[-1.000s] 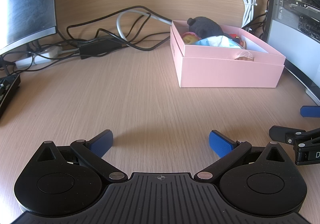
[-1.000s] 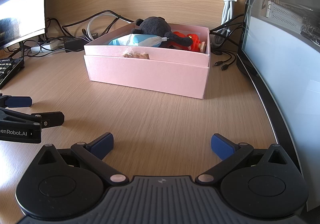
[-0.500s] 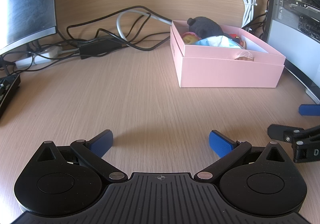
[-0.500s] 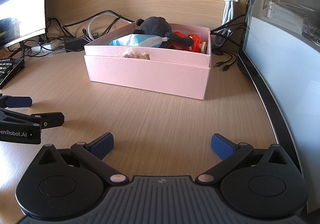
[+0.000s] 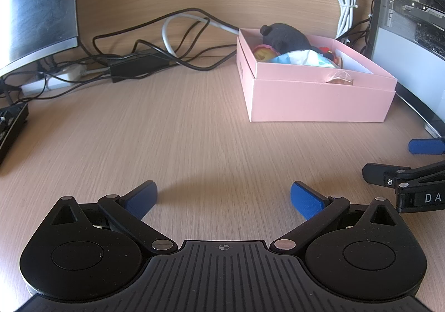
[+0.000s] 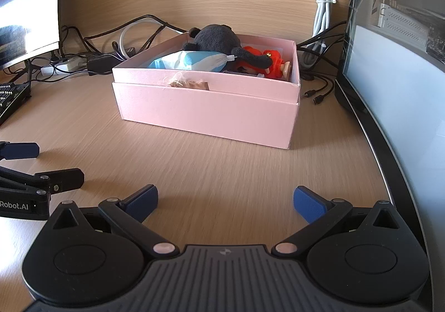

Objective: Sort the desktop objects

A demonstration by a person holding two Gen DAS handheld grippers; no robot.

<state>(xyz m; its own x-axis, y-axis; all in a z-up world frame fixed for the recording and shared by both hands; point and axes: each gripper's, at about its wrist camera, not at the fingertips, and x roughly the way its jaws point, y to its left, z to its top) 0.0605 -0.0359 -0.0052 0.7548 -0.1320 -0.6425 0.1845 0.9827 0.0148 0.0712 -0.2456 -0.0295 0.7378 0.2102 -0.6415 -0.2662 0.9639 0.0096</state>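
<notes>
Both the left gripper [image 5: 224, 198] and the right gripper [image 6: 225, 199] hover with fingers spread wide, holding nothing, over the bare wooden surface [image 6: 222, 161]. The sorted things sit in the pink box [image 6: 205, 108] ahead: a dark plush toy [image 6: 215, 39], a pale blue packet [image 6: 192, 60] and a red figure [image 6: 274, 61] (all likely light, the plush soft). The cardboard walls would probably dent; taking the box by its long sides seems safest. Open room lies in front; cables [image 5: 155, 33] and a monitor [image 6: 395, 95] crowd the edges.
</notes>
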